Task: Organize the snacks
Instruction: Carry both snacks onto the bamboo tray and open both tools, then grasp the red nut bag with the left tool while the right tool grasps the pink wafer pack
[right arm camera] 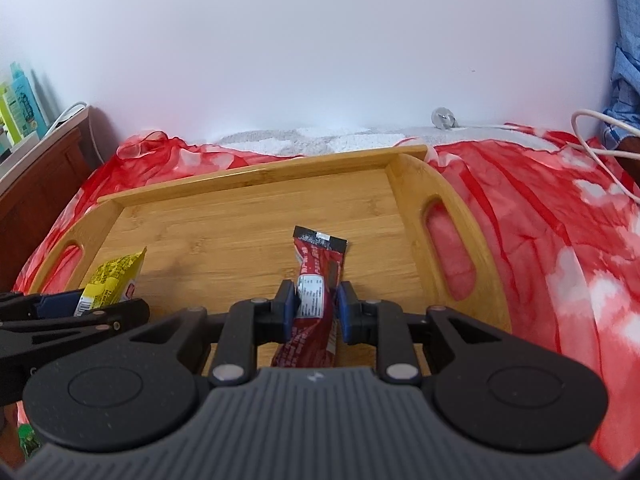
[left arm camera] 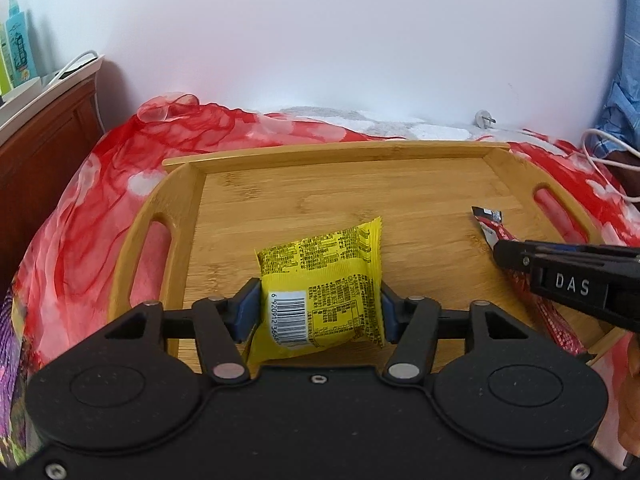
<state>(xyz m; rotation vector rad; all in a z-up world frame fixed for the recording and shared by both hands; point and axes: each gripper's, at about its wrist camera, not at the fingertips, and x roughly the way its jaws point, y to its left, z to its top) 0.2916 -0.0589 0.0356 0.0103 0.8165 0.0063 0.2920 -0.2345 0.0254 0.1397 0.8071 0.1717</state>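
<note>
Red cloth (right arm camera: pixel 540 208) under bamboo tray (left arm camera: pixel 304 160); left gripper (left arm camera: pixel 318 308) clamps yellow packet (left arm camera: pixel 324 280), right gripper (right arm camera: pixel 316 306) clamps red bar (right arm camera: pixel 316 276) above it.

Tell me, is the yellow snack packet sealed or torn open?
Looks sealed: the yellow snack packet is puffy with its crimped top edge intact, gripped by the left gripper.

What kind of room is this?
Probably a bedroom: a wooden tray sits on what looks like a bed with a red flowery cover, beside a wooden headboard with bottles on top.
</note>
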